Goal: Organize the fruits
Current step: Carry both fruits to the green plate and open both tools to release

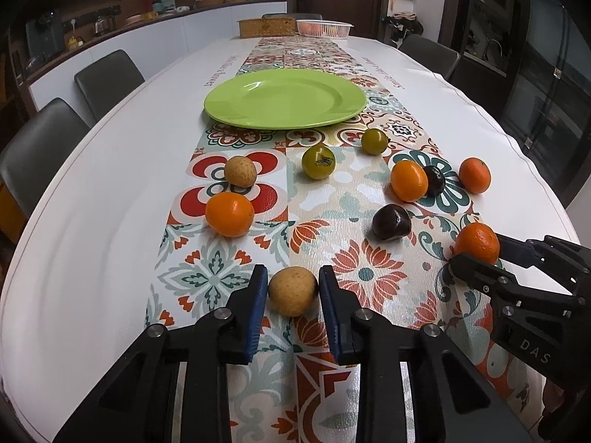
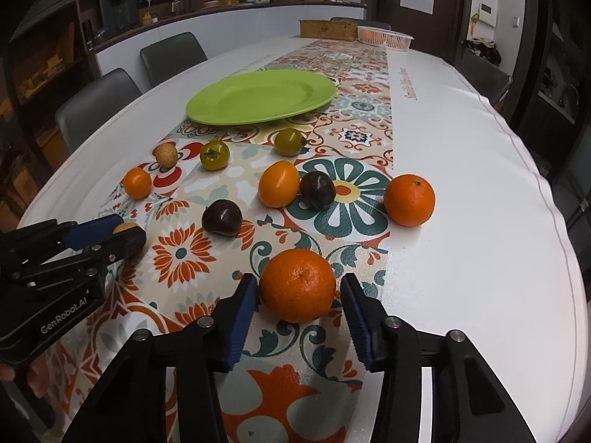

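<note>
An empty green plate lies on the patterned runner. Before it lie several fruits: oranges, two green tomatoes, two dark plums and a tan fruit. My left gripper is open around a tan round fruit on the table, pads close to its sides. My right gripper is open around an orange, with gaps on both sides. Each gripper shows in the other's view.
A wicker box and a white basket stand at the table's far end. Grey chairs line the left side, another the right. The near table edge is close below the grippers.
</note>
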`<state>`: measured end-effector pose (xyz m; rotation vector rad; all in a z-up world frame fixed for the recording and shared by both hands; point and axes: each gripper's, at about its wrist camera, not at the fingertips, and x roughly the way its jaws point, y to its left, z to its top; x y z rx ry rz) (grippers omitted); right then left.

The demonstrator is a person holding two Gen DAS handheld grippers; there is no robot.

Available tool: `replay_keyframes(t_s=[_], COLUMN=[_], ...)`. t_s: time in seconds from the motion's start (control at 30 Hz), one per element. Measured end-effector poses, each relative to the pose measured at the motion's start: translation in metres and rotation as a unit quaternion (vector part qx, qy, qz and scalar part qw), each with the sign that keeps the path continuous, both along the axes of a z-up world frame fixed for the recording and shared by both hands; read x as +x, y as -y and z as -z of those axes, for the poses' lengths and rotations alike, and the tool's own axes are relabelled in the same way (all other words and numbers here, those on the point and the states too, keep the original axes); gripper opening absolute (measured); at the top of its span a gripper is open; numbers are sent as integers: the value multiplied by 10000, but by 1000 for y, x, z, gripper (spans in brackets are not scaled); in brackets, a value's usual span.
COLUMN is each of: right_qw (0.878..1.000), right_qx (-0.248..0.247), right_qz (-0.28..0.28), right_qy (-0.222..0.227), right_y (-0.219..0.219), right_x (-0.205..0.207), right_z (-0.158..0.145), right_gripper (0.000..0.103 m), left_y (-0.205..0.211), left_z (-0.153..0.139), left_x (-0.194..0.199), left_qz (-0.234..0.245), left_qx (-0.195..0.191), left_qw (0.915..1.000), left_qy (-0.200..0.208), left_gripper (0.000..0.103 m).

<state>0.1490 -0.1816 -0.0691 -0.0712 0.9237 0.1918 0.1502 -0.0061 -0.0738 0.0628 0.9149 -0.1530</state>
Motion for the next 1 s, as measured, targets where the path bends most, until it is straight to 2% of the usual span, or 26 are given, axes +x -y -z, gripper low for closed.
replay_keyframes(t_s=[0.27, 0.4, 0.7, 0.87, 1.0], right_qw=[9999, 9991, 9955, 9934, 9920], right_qx=[7, 37, 251, 341, 352], right_qz=[-134, -284, -588, -650, -748], right_qy=[97, 314, 699, 887, 957], right_y=[-2, -8, -15, -15, -18], right_x=[0, -4, -2, 9, 26], right_z=[-3, -14, -46, -63, -74], right_gripper=[42, 42, 42, 42, 42], left_y=[0, -1, -1, 0, -3], left_z=[-4, -15, -53, -70, -80], left_x=[-1, -4, -7, -2, 12], left_qz=[46, 59, 84, 123, 155], left_qx=[-100, -145, 16, 96, -10], left_qw=[9999, 9998, 9972, 9951, 9944], left_qy=[15, 156, 740, 973, 1046], left_gripper=[29, 29, 29, 29, 29])
